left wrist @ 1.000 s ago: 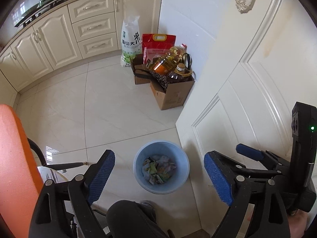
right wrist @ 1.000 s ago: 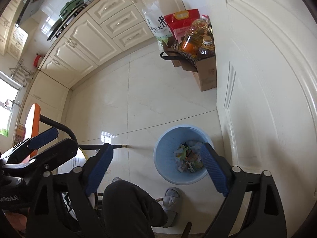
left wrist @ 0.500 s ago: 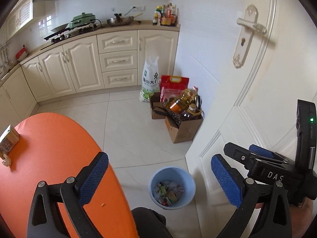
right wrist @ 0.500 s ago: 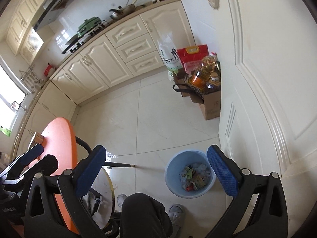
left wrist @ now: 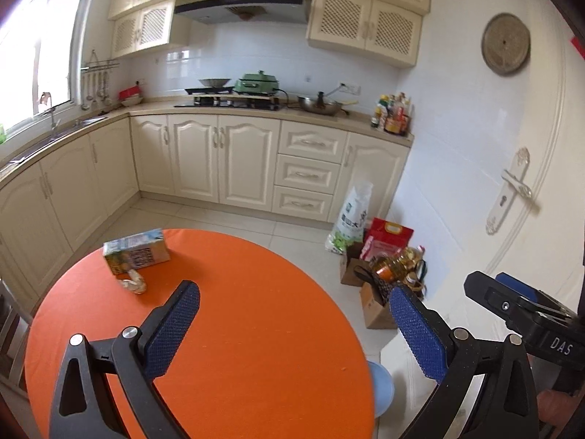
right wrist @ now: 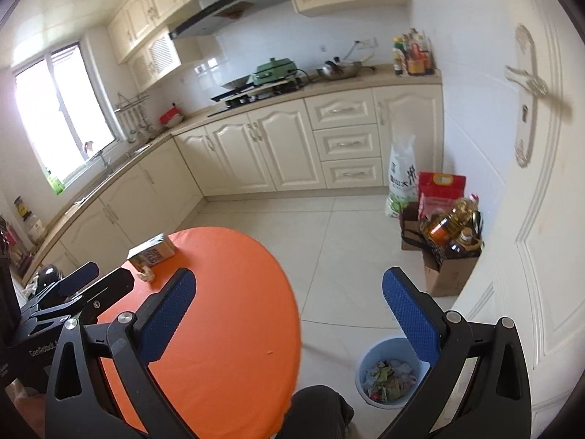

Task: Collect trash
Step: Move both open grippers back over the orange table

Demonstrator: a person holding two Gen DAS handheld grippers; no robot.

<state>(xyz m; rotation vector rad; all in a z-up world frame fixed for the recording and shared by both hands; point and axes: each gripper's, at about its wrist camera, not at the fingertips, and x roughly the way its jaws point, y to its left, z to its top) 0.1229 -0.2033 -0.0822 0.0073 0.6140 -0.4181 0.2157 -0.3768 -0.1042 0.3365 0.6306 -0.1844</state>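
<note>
A drink carton (left wrist: 136,252) lies on its side at the far left of the round orange table (left wrist: 237,329), with a small crumpled wrapper (left wrist: 134,285) just in front of it. Both also show in the right wrist view: carton (right wrist: 153,251), wrapper (right wrist: 147,275). A blue bin (right wrist: 387,375) holding mixed trash stands on the floor right of the table; only its rim (left wrist: 382,387) shows in the left wrist view. My left gripper (left wrist: 294,329) is open and empty above the table. My right gripper (right wrist: 289,318) is open and empty over the table's right edge.
A white door (right wrist: 530,219) stands close on the right. A cardboard box with oil bottles (right wrist: 451,245), a red bag and a white rice sack (right wrist: 402,179) sit on the floor by the cabinets (left wrist: 248,164). The person's knee (right wrist: 318,417) is at the bottom.
Both grippers have risen and tilted up from looking down at the bin. The table top, carton and wrapper have come into view. Both stay open and empty.
</note>
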